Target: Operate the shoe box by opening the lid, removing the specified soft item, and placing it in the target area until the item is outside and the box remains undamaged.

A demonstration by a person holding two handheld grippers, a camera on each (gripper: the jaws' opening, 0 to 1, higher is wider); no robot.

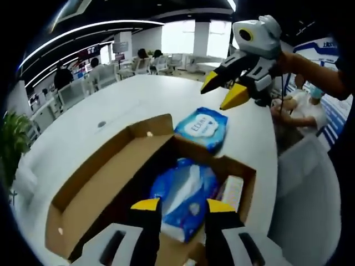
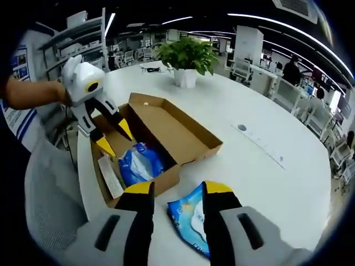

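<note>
Shoe box (image 2: 166,130) is sitting on the white table (image 2: 266,116) with its lid (image 2: 175,124) folded open, one blue soft pack (image 2: 138,163) lying inside beside a pale flat carton (image 2: 110,176). A second blue pack (image 2: 188,216) is resting outside on the table, just beside the box's near wall. The right gripper (image 2: 176,191) is hovering over it, jaws released and empty. The left gripper (image 1: 183,208) is poised over the pack (image 1: 186,197) inside, jaws apart, holding nothing. Descending carelessly risks catching the cardboard wall and tearing it, or dragging the carton out along with the soft, slippery pack.
</note>
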